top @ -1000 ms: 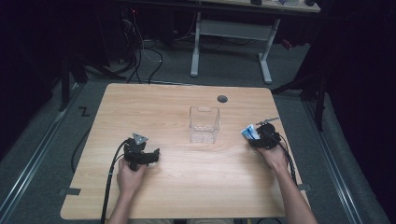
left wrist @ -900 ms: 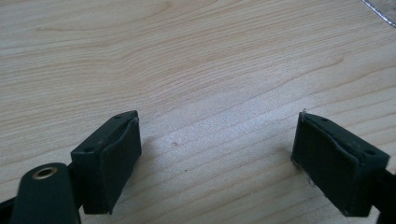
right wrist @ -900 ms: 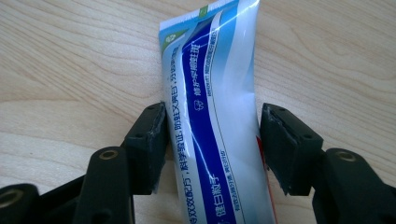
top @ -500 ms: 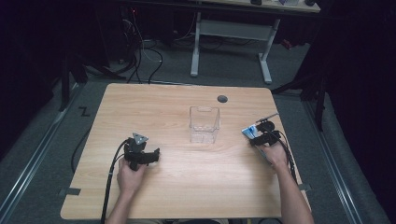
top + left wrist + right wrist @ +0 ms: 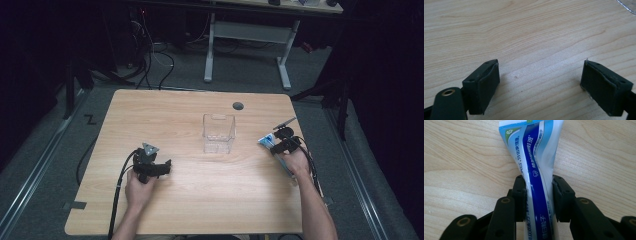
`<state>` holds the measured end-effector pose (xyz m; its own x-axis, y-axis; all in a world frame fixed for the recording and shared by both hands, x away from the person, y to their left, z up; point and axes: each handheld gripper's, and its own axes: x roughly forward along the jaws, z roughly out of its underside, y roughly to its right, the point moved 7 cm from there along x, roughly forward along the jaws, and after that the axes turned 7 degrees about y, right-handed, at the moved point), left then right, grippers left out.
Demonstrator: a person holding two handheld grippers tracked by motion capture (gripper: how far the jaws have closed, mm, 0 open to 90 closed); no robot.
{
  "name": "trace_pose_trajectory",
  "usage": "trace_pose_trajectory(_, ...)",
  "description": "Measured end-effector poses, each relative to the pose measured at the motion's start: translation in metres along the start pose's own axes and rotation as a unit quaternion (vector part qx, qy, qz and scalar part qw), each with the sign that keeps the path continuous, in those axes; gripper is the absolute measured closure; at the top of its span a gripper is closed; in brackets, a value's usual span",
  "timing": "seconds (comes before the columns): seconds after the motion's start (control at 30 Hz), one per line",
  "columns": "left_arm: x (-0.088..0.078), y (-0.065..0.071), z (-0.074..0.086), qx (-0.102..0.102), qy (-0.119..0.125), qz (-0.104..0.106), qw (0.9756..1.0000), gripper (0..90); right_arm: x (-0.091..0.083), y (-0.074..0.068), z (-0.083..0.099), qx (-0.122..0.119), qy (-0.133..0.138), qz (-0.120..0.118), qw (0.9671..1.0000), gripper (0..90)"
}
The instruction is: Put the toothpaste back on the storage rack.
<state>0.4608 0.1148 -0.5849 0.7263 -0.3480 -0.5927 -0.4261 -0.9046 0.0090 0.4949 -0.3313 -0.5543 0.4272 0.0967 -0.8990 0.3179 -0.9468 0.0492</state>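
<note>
Here the tube (image 5: 537, 170) is clamped in the right claw (image 5: 539, 200), whose jaws have just been closing and now pinch it across its middle; the soft body is already squeezed narrow between the pads, with its flat crimped end fanning out beyond them. It lies on the surface (image 5: 190, 200), well to the right of the clear bin (image 5: 219, 133), which stands upright and appears empty.

The left claw (image 5: 539, 82) is held apart, nothing between its jaws, low over bare wood well to the left of the bin.

Several slips may be judged likely. The glossy tube could slide or swing in the pinch once lifted, since it is gripped at one narrow band. Paste could be forced toward the cap if more pressure is applied. If the tube is carried to the bin at a slant, its long end could catch the thin rim, and the light bin could be tipped or pushed away. Farther off, the round hole (image 5: 238, 106) behind the bin could swallow a dropped tube.
</note>
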Motion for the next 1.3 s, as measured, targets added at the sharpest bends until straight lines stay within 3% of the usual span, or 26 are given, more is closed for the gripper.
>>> trace_pose_trajectory(0.43,0.000,0.000,0.000,0.000,0.000,0.000,1.0000,15.8,-0.011,-0.017,-0.006,-0.011,0.055,-0.040,0.9976,69.1)
trace_pose_trajectory(0.7,0.000,0.000,0.000,-0.002,0.001,0.002,1.0000,16.0,-0.027,-0.034,-0.012,-0.011,0.112,-0.077,0.9907,69.8)
trace_pose_trajectory(0.8,0.000,0.000,0.000,-0.002,0.001,0.002,1.0000,16.0,-0.030,-0.037,-0.013,-0.014,0.121,-0.078,0.9894,70.2)
trace_pose_trajectory(0.83,0.000,0.000,0.000,-0.002,0.001,0.002,1.0000,16.0,-0.034,-0.040,-0.014,-0.016,0.138,-0.078,0.9872,70.4)
trace_pose_trajectory(0.93,0.000,0.000,0.000,-0.002,0.001,0.002,1.0000,16.0,-0.038,-0.042,-0.016,-0.017,0.151,-0.079,0.9853,70.6)
trace_pose_trajectory(1.0,0.000,0.000,0.000,-0.002,0.001,0.002,1.0000,16.0,-0.047,-0.047,-0.019,-0.017,0.167,-0.086,0.9819,70.8)
trace_pose_trajectory(1.17,0.000,0.000,0.000,-0.002,0.002,0.001,1.0000,16.0,-0.054,-0.052,-0.021,-0.019,0.179,-0.098,0.9788,70.9)
trace_pose_trajectory(1.3,0.000,0.000,0.000,-0.002,0.001,0.002,1.0000,16.0,-0.064,-0.057,-0.023,-0.020,0.197,-0.114,0.9735,71.0)
